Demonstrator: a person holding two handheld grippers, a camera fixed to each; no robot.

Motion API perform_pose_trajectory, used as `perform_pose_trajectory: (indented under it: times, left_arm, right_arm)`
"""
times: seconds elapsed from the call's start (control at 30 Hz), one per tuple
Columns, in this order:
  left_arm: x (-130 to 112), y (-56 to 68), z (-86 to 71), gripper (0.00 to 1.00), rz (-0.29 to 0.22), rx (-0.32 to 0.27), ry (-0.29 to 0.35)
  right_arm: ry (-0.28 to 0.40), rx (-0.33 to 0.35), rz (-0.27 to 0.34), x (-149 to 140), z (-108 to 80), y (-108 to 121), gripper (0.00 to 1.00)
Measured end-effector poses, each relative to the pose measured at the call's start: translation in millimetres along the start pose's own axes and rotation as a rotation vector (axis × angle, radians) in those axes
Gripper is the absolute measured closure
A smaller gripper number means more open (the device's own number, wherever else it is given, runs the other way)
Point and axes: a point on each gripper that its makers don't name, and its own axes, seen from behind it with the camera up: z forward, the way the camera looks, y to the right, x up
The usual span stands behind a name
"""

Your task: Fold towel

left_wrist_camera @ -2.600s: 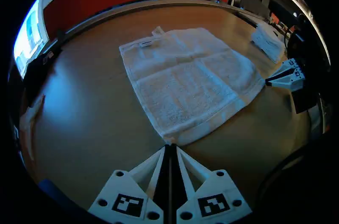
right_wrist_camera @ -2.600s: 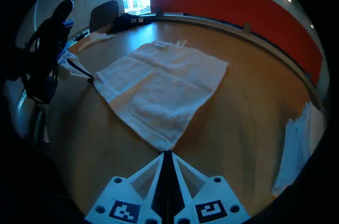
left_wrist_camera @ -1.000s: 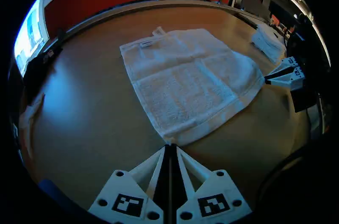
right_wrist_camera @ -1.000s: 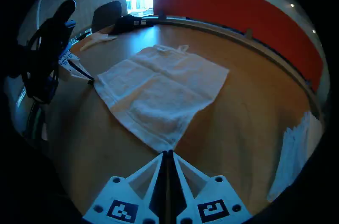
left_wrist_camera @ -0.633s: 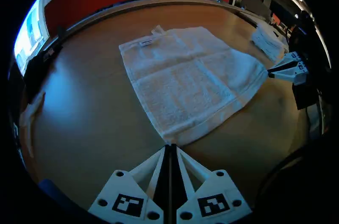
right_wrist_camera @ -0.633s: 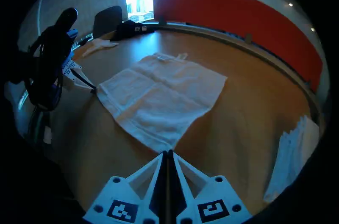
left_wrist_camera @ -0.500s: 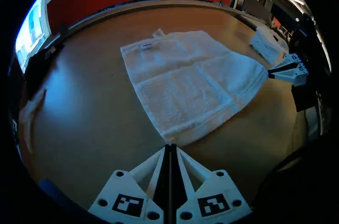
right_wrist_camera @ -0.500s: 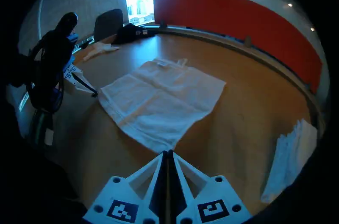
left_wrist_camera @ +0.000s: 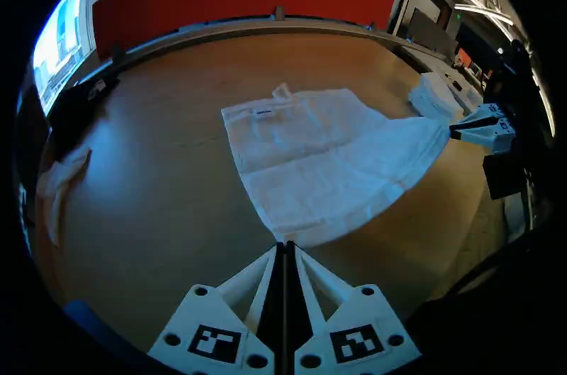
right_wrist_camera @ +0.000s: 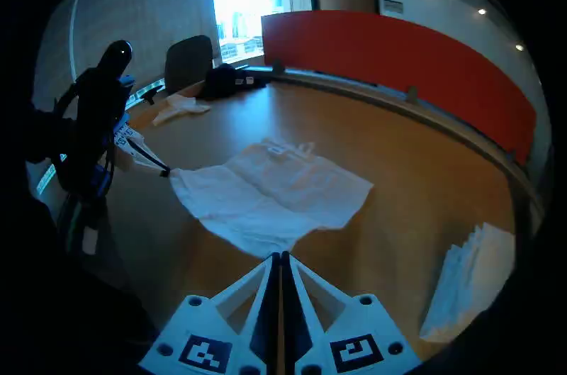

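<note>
I am gripping one near corner of the towel with the left gripper; its jaws are closed on the cloth. The right gripper is pinching the other near corner, jaws likewise closed on it. The near edge is spanning between both grippers, while the far part, with its tag, is lying flat on the counter. A stack of folded towels is sitting at the right.
</note>
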Motion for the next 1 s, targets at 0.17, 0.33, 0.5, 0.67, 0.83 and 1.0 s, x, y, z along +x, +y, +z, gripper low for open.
perform_pose_trajectory:
  times: [0.17, 0.33, 0.5, 0.67, 0.83, 1.0]
  left_arm:
    - [4.1, 6.3, -15.1, 0.98, -0.03, -0.012, 0.01]
    - [7.4, 12.8, -28.3, 0.98, -0.053, -0.022, 0.021]
    - [3.5, 18.0, -29.1, 0.98, -0.064, -0.032, 0.017]
    - [4.2, 24.1, -24.2, 0.99, -0.058, -0.046, 0.026]
    - [9.0, 28.1, -24.0, 0.98, -0.048, -0.055, 0.039]
    - [9.3, 28.5, -23.5, 0.98, -0.045, -0.052, 0.037]
  right_arm:
    - [0.002, 0.006, 0.006, 6.2, -13.7, -2.9, 0.86]
    - [-0.001, 0.012, 0.009, 8.8, -23.4, -5.0, 0.86]
    - [-0.006, 0.016, 0.006, 6.2, -24.0, -6.1, 0.85]
    - [-0.016, 0.018, 0.004, 1.0, -20.0, -5.9, 0.84]
    - [-0.026, 0.006, 0.0, -3.2, -19.5, -2.9, 0.83]
    - [-0.034, -0.023, -0.001, -7.1, -19.6, 3.9, 0.83]
